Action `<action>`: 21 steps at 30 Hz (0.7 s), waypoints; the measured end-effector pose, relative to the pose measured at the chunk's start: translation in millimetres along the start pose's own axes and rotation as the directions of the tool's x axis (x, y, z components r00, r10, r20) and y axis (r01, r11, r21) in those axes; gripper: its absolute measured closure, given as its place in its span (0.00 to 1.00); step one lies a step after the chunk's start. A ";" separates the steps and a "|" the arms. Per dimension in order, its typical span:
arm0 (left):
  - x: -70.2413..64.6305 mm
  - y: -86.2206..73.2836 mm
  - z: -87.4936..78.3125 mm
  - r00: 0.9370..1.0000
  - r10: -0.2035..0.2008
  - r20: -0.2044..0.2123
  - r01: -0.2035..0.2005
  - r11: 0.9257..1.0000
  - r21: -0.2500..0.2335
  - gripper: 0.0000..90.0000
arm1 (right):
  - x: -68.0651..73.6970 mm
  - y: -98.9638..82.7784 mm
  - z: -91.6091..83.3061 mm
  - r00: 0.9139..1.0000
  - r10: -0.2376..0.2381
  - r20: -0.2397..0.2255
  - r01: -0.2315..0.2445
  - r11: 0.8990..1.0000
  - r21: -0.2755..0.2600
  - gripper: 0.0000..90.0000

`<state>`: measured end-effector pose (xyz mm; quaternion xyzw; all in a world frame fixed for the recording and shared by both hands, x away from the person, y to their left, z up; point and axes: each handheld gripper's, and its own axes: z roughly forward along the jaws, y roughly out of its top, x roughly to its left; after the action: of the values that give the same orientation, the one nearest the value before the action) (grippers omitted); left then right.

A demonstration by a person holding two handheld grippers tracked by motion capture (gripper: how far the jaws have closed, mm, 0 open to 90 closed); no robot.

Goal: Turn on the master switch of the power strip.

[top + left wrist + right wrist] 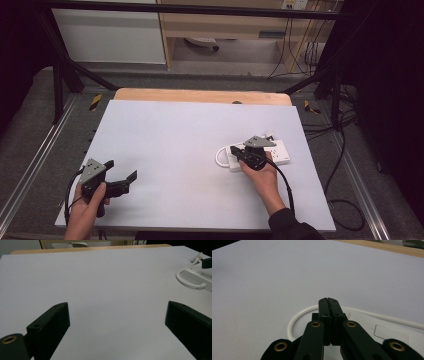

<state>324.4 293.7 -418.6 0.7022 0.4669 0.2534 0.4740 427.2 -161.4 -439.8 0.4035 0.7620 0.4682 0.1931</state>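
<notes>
Meanwhile the right claw [264,148] is pressing its jaws together over the white power strip [280,152] lying right of the table [165,135] centre, while the left claw [122,175] is gaping wide near the front-left corner.

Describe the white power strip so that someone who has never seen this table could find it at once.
Look at the pale grey table top, then go to its right side, where the right gripper is over it. The power strip lies flat there, a white block with sockets. Its white cable curls in a loop at its left end.
</notes>
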 end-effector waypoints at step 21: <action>0.3 -0.4 0.9 1.000 0.002 0.000 -0.002 1.000 0.007 0.06 | -0.4 -3.6 2.9 1.000 -0.003 0.009 0.003 1.000 0.015 1.00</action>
<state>325.0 293.6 -419.4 0.7044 0.4672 0.2520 0.4712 427.8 -160.9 -444.3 0.4058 0.7653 0.4604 0.1943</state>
